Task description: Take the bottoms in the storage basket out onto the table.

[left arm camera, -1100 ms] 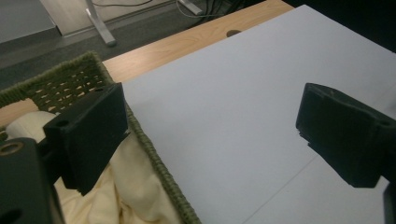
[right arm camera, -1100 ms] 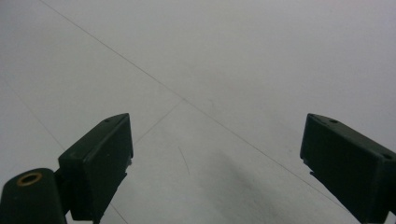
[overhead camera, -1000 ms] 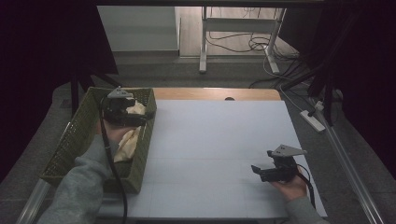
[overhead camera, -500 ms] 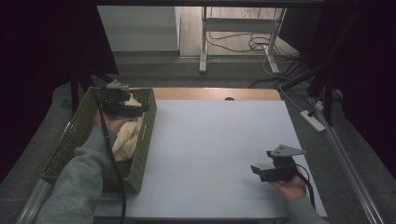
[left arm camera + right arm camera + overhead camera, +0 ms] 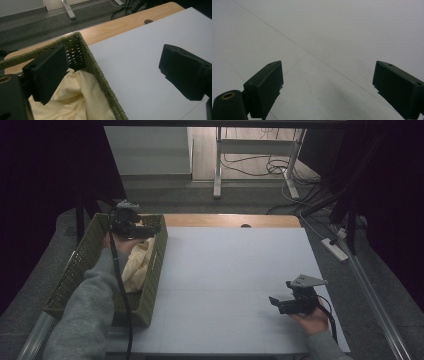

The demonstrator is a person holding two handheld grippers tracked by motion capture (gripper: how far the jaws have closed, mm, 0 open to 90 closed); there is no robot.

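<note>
Both pairs of my jaws stand parted with nothing between them. Starting at the left of the table, my left gripper (image 5: 131,224) hangs over the far end of the woven basket (image 5: 80,265), which sits along the table's left edge. From the left gripper view, one jaw is over the basket's inside and the other over the white tabletop (image 5: 150,62) beyond the basket's right wall (image 5: 100,72), so the gap between them straddles that wall. Neither pad presses on anything that I can see. My grey sleeve (image 5: 87,315) runs up from the bottom edge along the basket, with the cable (image 5: 120,280) trailing over it.

Inside the basket lies the pale yellow cloth (image 5: 137,265), crumpled against the right wall and reaching toward the far corner. In the left gripper view the cloth (image 5: 75,100) bunches just under my left-hand jaw; whether that jaw brushes it I cannot tell.

Across the middle, the white tabletop (image 5: 235,270) is bare, with a strip of wood (image 5: 225,220) at its far edge.

At the right, near the near edge, my right gripper (image 5: 280,302) rests low over the table in my right hand (image 5: 312,317), well apart from the basket, pointing leftward. In the right gripper view its jaws frame plain white surface (image 5: 324,50) crossed by thin lines.
</note>
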